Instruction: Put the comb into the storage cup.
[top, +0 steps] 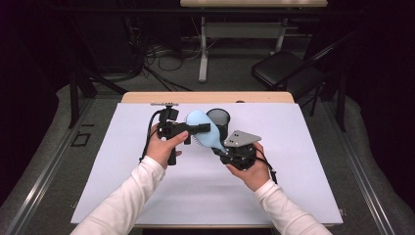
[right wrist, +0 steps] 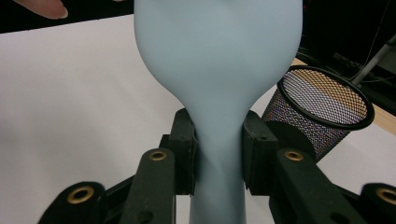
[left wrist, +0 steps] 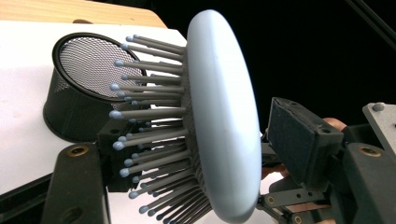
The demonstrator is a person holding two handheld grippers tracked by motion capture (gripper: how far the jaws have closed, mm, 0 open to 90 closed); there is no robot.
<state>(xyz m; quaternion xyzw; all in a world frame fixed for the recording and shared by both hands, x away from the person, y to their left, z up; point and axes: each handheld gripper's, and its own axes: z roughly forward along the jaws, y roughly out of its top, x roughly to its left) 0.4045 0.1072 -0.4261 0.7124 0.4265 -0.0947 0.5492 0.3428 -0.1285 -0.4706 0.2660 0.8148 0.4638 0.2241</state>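
Observation:
A pale blue hairbrush (top: 209,139) is held up above the white mat. My right gripper (top: 219,148) is shut on its handle (right wrist: 218,186), with both pads pressed against the neck in the right gripper view. My left gripper (top: 202,128) comes in from the left and straddles the brush head (left wrist: 224,116). One of its pads sits among the grey bristles (left wrist: 149,140). The other pad (left wrist: 299,140) stands just off the smooth back, with a narrow gap showing. A black mesh cup (top: 219,118) stands upright on the mat right behind the brush.
A white mat (top: 195,196) covers the wooden table (top: 205,97). The mesh cup (right wrist: 322,102) is close to the brush head, at the far right of the handle. Dark floor, cables and a chair (top: 288,71) lie beyond the table.

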